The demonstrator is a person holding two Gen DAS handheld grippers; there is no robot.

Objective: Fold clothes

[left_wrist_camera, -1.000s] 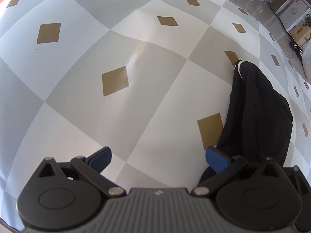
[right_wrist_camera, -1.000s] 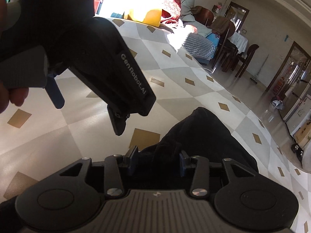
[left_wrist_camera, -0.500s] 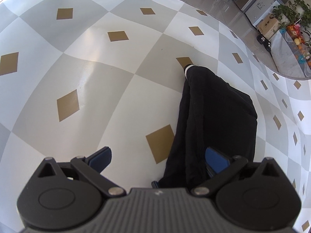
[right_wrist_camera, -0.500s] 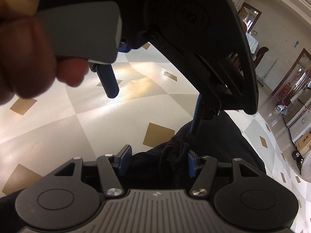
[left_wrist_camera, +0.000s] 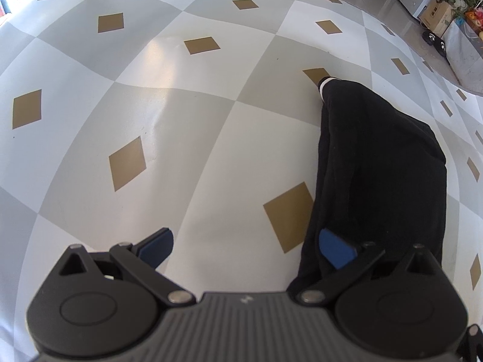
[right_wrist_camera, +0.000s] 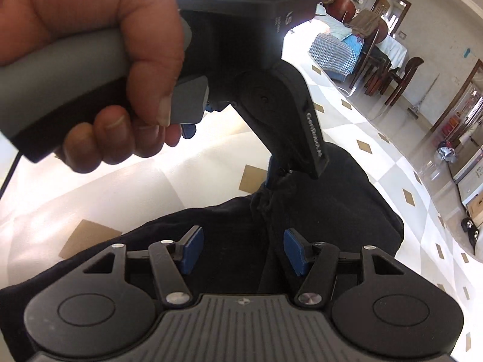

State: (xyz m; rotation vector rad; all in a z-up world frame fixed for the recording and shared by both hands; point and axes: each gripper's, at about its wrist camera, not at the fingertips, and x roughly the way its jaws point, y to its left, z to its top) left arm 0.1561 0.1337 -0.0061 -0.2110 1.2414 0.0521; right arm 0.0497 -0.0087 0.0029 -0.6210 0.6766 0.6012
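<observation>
A black garment (left_wrist_camera: pixel 383 166) lies in a long bunched strip on the checkered surface (left_wrist_camera: pixel 181 120), with a white edge at its far end (left_wrist_camera: pixel 324 83). My left gripper (left_wrist_camera: pixel 246 249) is open wide at the garment's near left edge, and its right pad (left_wrist_camera: pixel 336 252) overlaps the cloth. In the right wrist view a hand (right_wrist_camera: pixel 99 60) holds that left gripper (right_wrist_camera: pixel 232 150), one fingertip (right_wrist_camera: pixel 277 175) touching a raised pucker of the black garment (right_wrist_camera: pixel 332 211). My right gripper (right_wrist_camera: pixel 244 250) is open over the cloth, which fills the space under its pads.
The surface is grey and white squares with gold diamonds. Its curved edge (left_wrist_camera: pixel 437 69) runs at the far right. Beyond it stand boxes and plants (left_wrist_camera: pixel 437 9). Chairs and a covered table (right_wrist_camera: pixel 371 48) stand across the room.
The left gripper, still open, has swung over to the garment's near edge. The hand holding it has come down close before the right camera. The right gripper's pads stand wider than one second ago.
</observation>
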